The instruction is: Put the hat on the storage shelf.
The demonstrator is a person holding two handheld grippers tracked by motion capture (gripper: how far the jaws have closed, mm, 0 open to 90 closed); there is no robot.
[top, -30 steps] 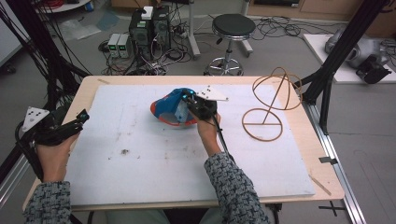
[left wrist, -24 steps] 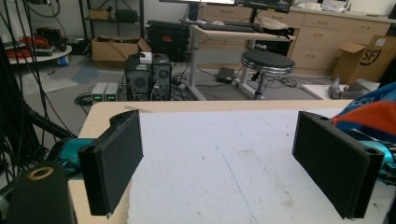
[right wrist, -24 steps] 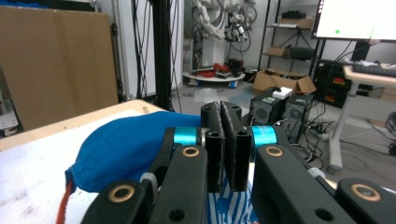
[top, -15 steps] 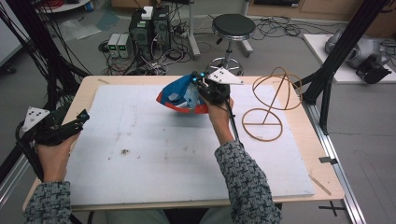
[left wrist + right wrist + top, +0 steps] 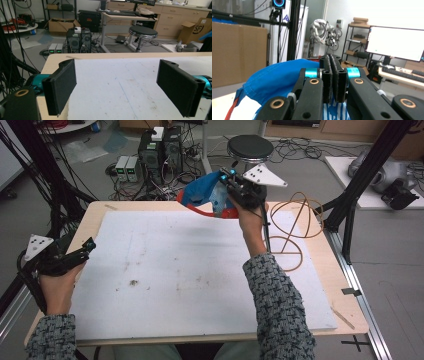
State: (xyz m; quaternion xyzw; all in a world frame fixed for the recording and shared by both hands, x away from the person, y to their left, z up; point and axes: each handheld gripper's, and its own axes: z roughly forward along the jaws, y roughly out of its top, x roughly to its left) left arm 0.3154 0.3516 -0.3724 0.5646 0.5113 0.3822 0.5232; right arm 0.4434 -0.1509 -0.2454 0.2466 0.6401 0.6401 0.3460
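A blue cap with a red brim (image 5: 202,196) hangs in the air over the far edge of the table, and my right gripper (image 5: 226,177) is shut on its fabric. In the right gripper view the two pads of my right gripper (image 5: 333,61) are pressed together, with the blue cap (image 5: 274,77) bunched below and to their left. At the table's left edge my left gripper (image 5: 86,246) rests in the person's hand. Its jaws stand wide open over the white mat (image 5: 120,82), with nothing between them.
A thin tan wire stand (image 5: 295,226) with a ring base stands on the table to the right of the lifted cap. The white mat (image 5: 200,275) covers most of the tabletop. Beyond the far edge are a black stool (image 5: 250,146), computer boxes (image 5: 160,147) and black frame legs (image 5: 350,205).
My right gripper has risen from the mat with the cap in it and moved toward the far edge. The left gripper has stayed in place.
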